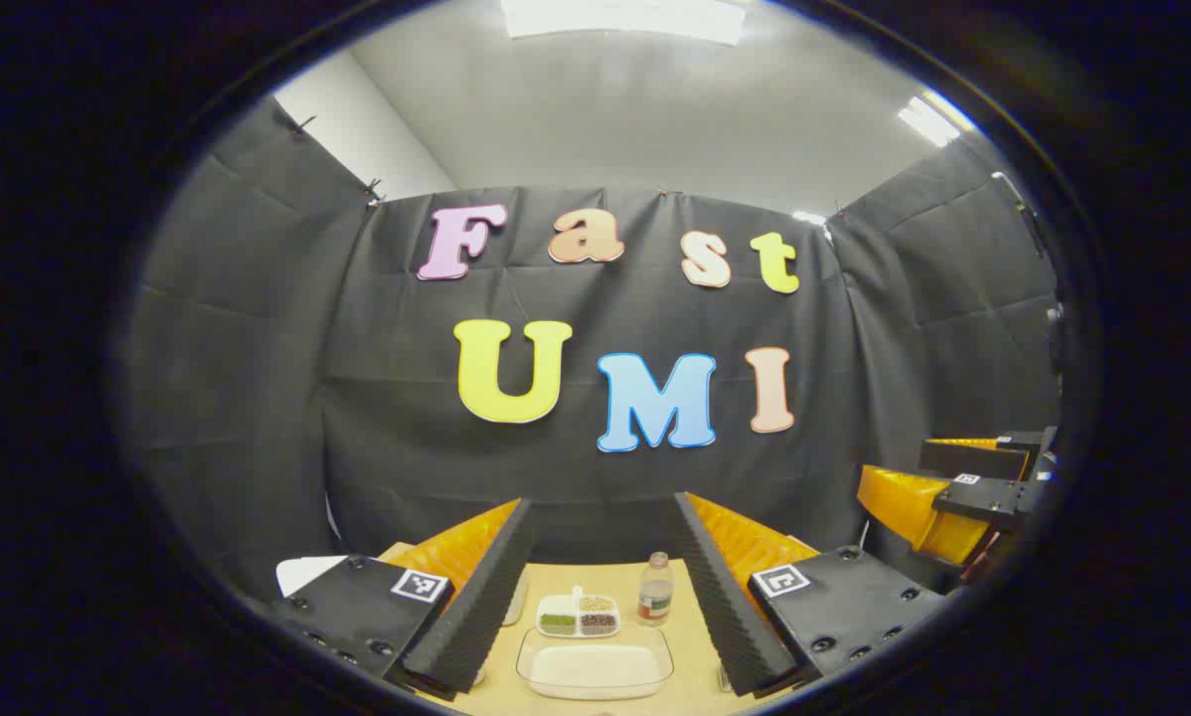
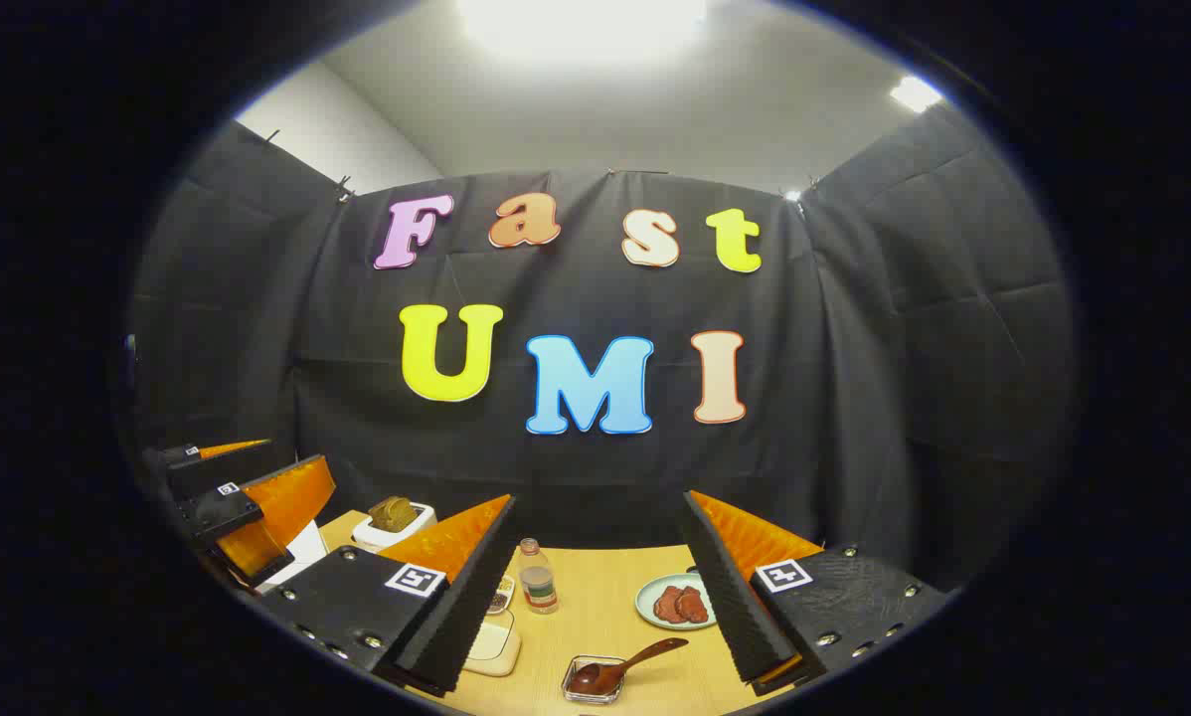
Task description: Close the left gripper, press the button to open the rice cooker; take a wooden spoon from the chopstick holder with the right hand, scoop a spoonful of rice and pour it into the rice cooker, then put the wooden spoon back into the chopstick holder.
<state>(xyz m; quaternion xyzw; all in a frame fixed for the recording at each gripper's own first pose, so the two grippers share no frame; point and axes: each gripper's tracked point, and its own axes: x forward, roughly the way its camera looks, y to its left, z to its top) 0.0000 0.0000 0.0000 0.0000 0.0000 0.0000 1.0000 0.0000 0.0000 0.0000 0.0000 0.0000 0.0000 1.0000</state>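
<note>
My left gripper [image 1: 603, 507] hangs above the wooden table's [image 1: 690, 686] near edge, open, nothing between its fingers. Past them lies a clear glass dish of white rice [image 1: 595, 668], with a small divided tray of beans [image 1: 578, 617] behind it. My right gripper [image 2: 598, 497] is open too and holds nothing. Below it a wooden spoon [image 2: 623, 668] rests with its bowl in a small glass dish [image 2: 588, 686] near the front of the table. The rice dish [image 2: 496, 641] pokes out from behind the right gripper's left finger. A white rounded thing [image 1: 307, 572] shows at the far left; I cannot tell what it is.
A small bottle [image 1: 655, 589] stands mid-table, seen again as the bottle [image 2: 536, 577] from the right. A plate of red meat slices [image 2: 677, 603] lies to the right. A white box with brown pieces [image 2: 394, 522] sits at the back left. Each gripper [image 1: 943, 467] [image 2: 257, 472] appears at the other view's edge.
</note>
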